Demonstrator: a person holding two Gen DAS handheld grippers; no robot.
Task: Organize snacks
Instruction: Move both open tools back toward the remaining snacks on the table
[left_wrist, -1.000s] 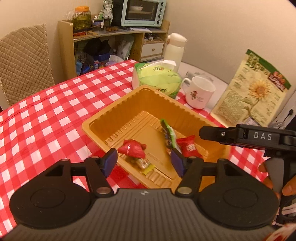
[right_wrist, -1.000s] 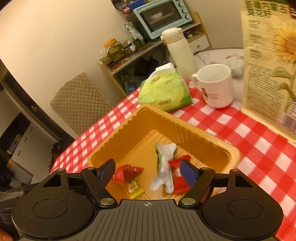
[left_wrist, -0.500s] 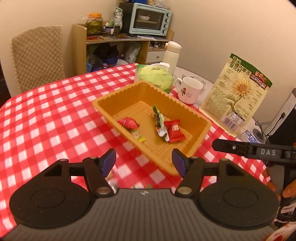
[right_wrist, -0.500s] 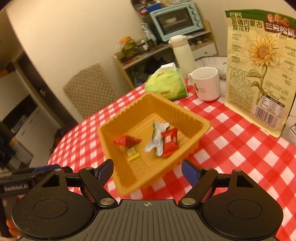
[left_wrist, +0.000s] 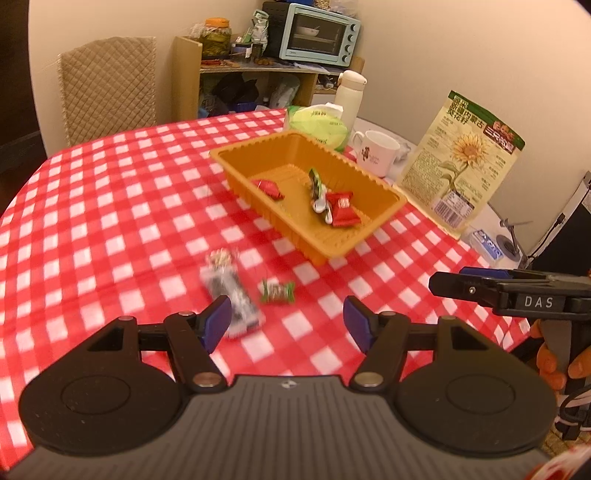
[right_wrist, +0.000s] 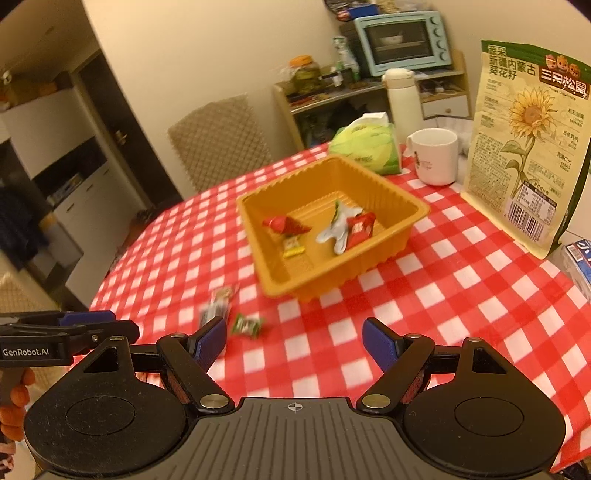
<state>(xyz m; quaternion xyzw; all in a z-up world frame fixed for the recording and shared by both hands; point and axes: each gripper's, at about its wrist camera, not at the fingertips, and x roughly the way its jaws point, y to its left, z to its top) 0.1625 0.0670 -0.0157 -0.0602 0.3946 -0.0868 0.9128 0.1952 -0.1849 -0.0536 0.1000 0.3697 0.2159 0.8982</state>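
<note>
Left wrist view: left gripper (left_wrist: 287, 320) wide, empty, above cloth (left_wrist: 110, 221); right gripper (right_wrist: 294, 339) likewise. Candy (left_wrist: 277, 291) and dark bar (left_wrist: 231, 291) just ahead, outside tray (left_wrist: 236, 184). Best approached squarely, straddling candy before closing.

Motion blur smears the dark snack packet (left_wrist: 231, 291) lying on the checked counter (left_wrist: 110, 229), so its print cannot be read; the left claw's blue pad (left_wrist: 217, 322) covers its near end. The small green-wrapped candy (left_wrist: 277, 291) beside it is also too soft for its label to be told. In the right wrist view the same packet (right_wrist: 218, 302) and candy (right_wrist: 247, 325) are blurred too. The blue-and-white box (right_wrist: 580, 262) is cut off by the right edge. Items on the wooden shelf (left_wrist: 258, 70) are too small to identify.
</note>
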